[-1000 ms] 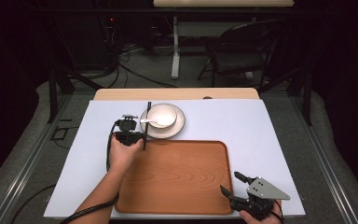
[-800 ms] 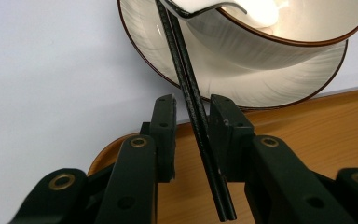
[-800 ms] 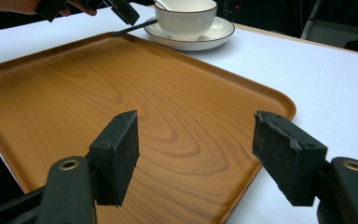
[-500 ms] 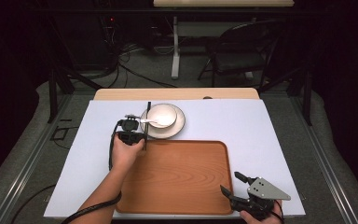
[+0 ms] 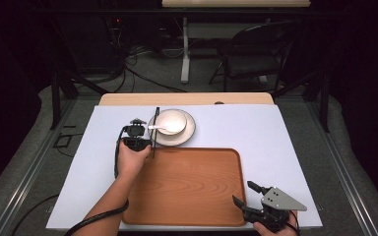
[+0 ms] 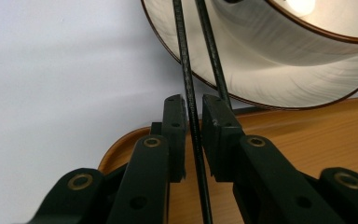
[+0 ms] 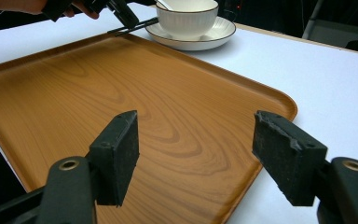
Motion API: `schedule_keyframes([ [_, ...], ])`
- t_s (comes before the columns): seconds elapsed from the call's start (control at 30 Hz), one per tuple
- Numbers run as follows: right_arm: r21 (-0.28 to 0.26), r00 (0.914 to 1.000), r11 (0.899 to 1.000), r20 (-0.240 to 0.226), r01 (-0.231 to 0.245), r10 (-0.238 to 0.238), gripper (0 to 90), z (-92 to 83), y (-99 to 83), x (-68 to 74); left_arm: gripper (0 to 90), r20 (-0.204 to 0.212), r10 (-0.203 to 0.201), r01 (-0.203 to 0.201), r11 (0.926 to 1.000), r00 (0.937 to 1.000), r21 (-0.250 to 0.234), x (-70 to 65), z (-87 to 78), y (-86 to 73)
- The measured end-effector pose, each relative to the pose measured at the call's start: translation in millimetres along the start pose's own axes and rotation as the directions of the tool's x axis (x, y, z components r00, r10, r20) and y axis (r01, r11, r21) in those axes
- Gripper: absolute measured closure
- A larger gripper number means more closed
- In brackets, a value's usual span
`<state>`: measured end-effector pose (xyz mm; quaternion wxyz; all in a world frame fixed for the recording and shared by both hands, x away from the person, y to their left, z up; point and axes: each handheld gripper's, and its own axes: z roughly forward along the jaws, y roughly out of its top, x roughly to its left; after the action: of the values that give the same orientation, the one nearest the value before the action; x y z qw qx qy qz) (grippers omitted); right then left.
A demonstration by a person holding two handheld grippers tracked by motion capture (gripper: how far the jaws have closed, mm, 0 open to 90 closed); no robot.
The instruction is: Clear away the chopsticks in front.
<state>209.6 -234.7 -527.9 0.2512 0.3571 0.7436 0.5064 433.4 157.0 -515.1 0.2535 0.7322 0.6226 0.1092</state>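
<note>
The white sheet-covered table (image 5: 285, 137) carries a rectangular wooden tray with rounded corners (image 5: 192, 189), which lies near the person's edge, probably so that the tableware can be collected on it. Just behind the tray stands a round white plate with a dark rim (image 5: 189, 135), and on it sits a white ceramic bowl (image 5: 170, 120) with a white spoon (image 5: 158, 129) resting inside. A pair of thin black chopsticks (image 5: 155, 130) lies to the left of the plate, touching or almost touching its rim; their near ends reach over the far left corner of the tray.

The left gripper (image 5: 142, 143) is at this corner, with the forearm stretched forward over the table. Its jaws have just been closing, and in the left gripper view the chopsticks (image 6: 193, 126) pass between the pads (image 6: 175, 135), which are close to each other. One stick is clearly between them; a small gap seems to remain, so the pinch looks not yet firm.

The right gripper (image 5: 250, 194) rests low at the near right corner of the tray, its jaws spread wide with nothing between them, apparently waiting.
</note>
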Motion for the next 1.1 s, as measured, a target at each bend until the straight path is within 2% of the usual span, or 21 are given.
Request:
schedule_keyframes([
  [0.03,-0.001,1.0,1.0,-0.001,-0.001,0.001,31.7,0.1,0.0,0.2,80.4,0.002,-0.018,0.018,0.9998,0.9998,0.007,0.3,0.7,0.4],
  [0.3,-0.002,1.0,1.0,-0.006,0.005,-0.005,31.7,0.2,0.5,1.2,86.3,-0.004,-0.061,0.061,0.9979,0.9981,0.021,4.2,0.5,3.3],
  [0.43,-0.007,1.0,1.0,-0.005,-0.002,0.002,31.7,-0.5,0.6,0.5,86.5,-0.018,-0.078,0.078,0.9969,0.9968,0.003,6.3,-1.6,3.2],
  [0.73,-0.007,1.0,1.0,-0.008,0.003,-0.003,31.7,-0.4,0.8,1.5,86.6,-0.017,-0.112,0.111,0.9935,0.9936,-0.024,17.8,-9.9,0.8],
  [0.83,-0.005,1.0,1.0,-0.008,0.003,-0.003,31.7,-0.1,0.7,1.2,86.6,-0.017,-0.115,0.114,0.9929,0.9932,-0.033,23.1,-16.0,-1.6],
  [1.0,-0.004,1.0,1.0,-0.006,0.0,-0.001,31.7,-0.2,0.5,0.9,86.7,0.014,-0.125,0.126,0.9894,0.9921,-0.073,35.3,-36.6,-10.7],
  [1.1,-0.004,1.0,1.0,-0.005,-0.002,0.002,31.7,0.1,0.5,0.8,86.6,0.027,-0.129,0.13,0.9877,0.9913,-0.086,37.8,-45.5,-15.3],
])
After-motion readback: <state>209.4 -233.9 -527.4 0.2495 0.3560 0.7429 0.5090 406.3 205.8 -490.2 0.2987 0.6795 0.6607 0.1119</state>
